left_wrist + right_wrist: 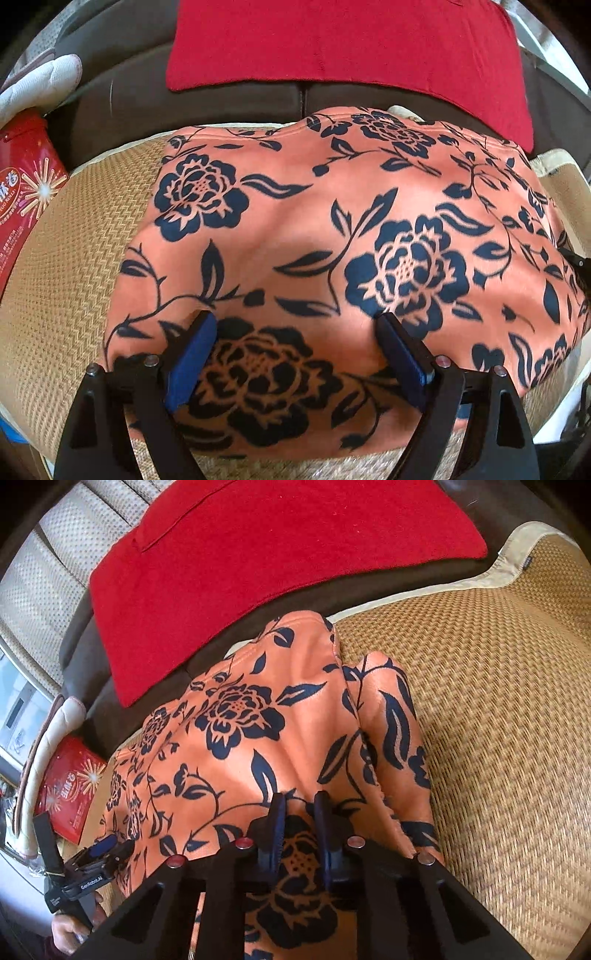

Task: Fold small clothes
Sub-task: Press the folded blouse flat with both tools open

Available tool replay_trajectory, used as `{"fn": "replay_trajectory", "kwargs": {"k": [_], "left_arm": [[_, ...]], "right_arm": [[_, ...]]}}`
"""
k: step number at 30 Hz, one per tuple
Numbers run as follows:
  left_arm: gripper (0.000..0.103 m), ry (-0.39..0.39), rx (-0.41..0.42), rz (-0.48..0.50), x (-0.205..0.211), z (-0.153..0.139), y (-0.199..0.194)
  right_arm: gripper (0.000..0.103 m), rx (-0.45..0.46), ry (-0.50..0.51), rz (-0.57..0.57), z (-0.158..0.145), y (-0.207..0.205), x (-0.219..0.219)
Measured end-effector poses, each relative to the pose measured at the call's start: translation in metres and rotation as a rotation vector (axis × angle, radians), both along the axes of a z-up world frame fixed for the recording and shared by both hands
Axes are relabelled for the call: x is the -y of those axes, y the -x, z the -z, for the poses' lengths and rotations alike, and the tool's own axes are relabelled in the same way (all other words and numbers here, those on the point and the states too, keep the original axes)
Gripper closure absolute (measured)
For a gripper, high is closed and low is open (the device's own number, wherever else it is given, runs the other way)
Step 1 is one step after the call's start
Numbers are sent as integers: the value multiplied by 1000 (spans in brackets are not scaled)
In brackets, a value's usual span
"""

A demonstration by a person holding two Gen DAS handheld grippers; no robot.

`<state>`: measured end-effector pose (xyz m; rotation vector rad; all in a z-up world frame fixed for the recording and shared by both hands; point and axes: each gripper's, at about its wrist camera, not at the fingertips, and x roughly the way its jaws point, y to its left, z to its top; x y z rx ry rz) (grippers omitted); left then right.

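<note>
An orange garment with dark blue flowers [332, 229] lies spread on a woven straw mat [66, 280]. My left gripper [295, 321] is open, its fingers wide apart just above the garment's near edge, holding nothing. In the right wrist view the same garment [236, 738] runs from the near edge toward the sofa back, with a folded flap [391, 716] on its right side. My right gripper [300, 797] has its jaws narrowly apart over the cloth; whether it pinches the fabric cannot be told. The left gripper [103, 845] shows at the lower left, in a hand.
A red cloth [347, 44] lies on the dark brown sofa seat [184, 103] behind the mat; it also shows in the right wrist view [266, 554]. A red snack box [26, 192] and a white cushion [40, 85] sit at the left. Bare mat [498, 720] extends right.
</note>
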<state>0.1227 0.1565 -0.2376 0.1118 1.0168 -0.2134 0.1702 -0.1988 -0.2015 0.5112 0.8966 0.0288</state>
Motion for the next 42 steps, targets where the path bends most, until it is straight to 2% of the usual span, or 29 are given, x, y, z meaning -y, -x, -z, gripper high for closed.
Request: {"fn": "replay_trajectory", "kwargs": {"k": [4,7,9,12,16,18,20,22,25,26,29,33,34,35,37,38,39,41,42], "left_arm": [[15,19,1,15,-9,2,12],[16,38,6,22,-22,4,18],[17,62,13,16,-35,-3,32],[17,109,21,-20,-45,-9,34],[17,203,51,-104,-70,-27,45],[17,188,63,-141,-80,-31,48],[17,139,40,-187,-90,-24,44],[18,86,20,-187,-93,-16,43],[18,-12,34,-156,-85,-16,48],[18,-13,39,-159,-86,-18,50],[18,90,85,-165,-97,-36,59],[18,126,156,-185,-106,-53,65],[18,124,152,-186,-104,-55,63],[18,107,132,-191,-104,-52,61],[18,42,61,-215,-100,-41,52],[18,-3,-7,-233,-101,-27,46],[18,-18,-15,-233,-102,-24,44],[18,-43,25,-228,-100,-32,47],[18,-27,47,-219,-99,-38,50]], "right_arm": [[86,-14,-61,6,3,16,11],[94,-15,-140,26,7,20,23],[95,-10,-153,44,4,27,31],[88,45,-116,85,-13,38,40],[88,135,-118,86,-31,41,40],[88,125,-111,59,-31,38,33],[88,64,-92,39,-22,26,25],[87,-41,-110,27,0,12,24],[88,-28,-187,54,3,9,28],[87,-22,-186,56,1,10,29],[85,24,-160,40,-11,13,24],[85,109,-135,-4,-27,15,10],[85,114,-144,-11,-27,14,8],[80,100,-146,-13,-24,13,7],[70,30,-145,-13,-12,5,3],[70,-1,-139,-11,-5,-1,-1],[70,-3,-135,-7,-3,-2,0],[70,10,-138,0,-7,-4,0],[70,18,-142,8,-8,-4,0]]}}
